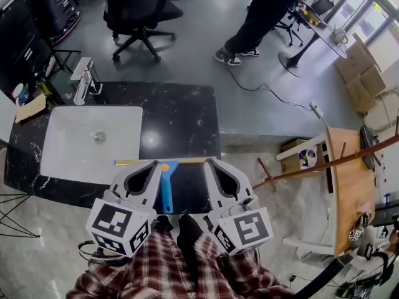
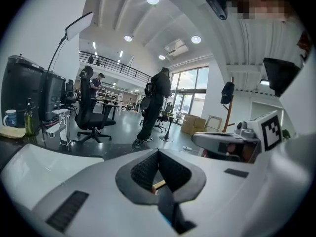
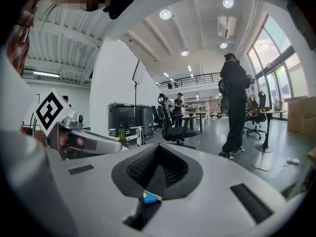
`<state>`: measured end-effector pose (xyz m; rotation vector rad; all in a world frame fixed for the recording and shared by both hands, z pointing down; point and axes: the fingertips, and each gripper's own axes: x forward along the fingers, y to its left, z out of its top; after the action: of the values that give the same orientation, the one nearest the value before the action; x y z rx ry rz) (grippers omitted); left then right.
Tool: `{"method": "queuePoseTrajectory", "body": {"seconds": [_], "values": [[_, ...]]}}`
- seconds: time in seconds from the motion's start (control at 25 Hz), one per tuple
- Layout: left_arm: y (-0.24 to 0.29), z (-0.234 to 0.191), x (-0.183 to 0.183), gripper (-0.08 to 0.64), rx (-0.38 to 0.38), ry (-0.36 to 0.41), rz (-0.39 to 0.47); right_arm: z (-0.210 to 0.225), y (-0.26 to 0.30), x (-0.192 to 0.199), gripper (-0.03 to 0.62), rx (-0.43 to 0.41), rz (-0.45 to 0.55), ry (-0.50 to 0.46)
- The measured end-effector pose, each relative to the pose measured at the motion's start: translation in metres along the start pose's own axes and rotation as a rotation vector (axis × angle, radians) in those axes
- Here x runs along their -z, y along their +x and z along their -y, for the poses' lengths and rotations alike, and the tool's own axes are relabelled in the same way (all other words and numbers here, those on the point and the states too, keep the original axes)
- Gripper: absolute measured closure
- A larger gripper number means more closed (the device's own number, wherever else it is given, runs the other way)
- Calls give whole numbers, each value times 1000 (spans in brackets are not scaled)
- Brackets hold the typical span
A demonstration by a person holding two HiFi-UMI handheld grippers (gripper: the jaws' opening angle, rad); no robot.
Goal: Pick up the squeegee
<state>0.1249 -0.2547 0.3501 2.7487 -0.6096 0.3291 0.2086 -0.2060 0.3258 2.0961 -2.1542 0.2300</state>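
Blue-handled squeegee [image 1: 167, 192] flat on bench [image 1: 187, 114] front edge, between left hand-held gripper [image 1: 151, 167] and right hand-held gripper [image 1: 211, 164], both jaws together, empty; sink [image 1: 68, 148] at 10 o'clock

- Black speckled stone countertop [image 1: 181, 120]: one.
- White rectangular sink basin [image 1: 68, 151]: one.
- Chrome tap [image 1: 83, 80]: one.
- Blue-handled squeegee with yellow blade strip [image 1: 167, 192]: one.
- Grey two-jaw grippers bearing marker cubes: two, the left gripper [image 1: 156, 164] and the right gripper [image 1: 209, 162].
- Black wheeled office chair [image 1: 138, 14]: one whole, more cut off at the picture's edges.
- Wooden tabletop [image 1: 349, 192]: one.
- White mug [image 2: 10, 118]: one.
- Green bottle [image 2: 30, 117]: one.
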Motion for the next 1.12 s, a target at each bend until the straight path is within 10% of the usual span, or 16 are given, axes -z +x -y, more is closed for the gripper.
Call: {"method": "queuePoseTrajectory", "body": {"seconds": [0.76, 1.12], "values": [[13, 4, 15, 464, -161, -217, 50, 16, 20, -3, 581, -275, -5, -17], [18, 6, 43, 342, -237, -118, -97, 17, 11, -2, 581, -313, 2, -2]]}}
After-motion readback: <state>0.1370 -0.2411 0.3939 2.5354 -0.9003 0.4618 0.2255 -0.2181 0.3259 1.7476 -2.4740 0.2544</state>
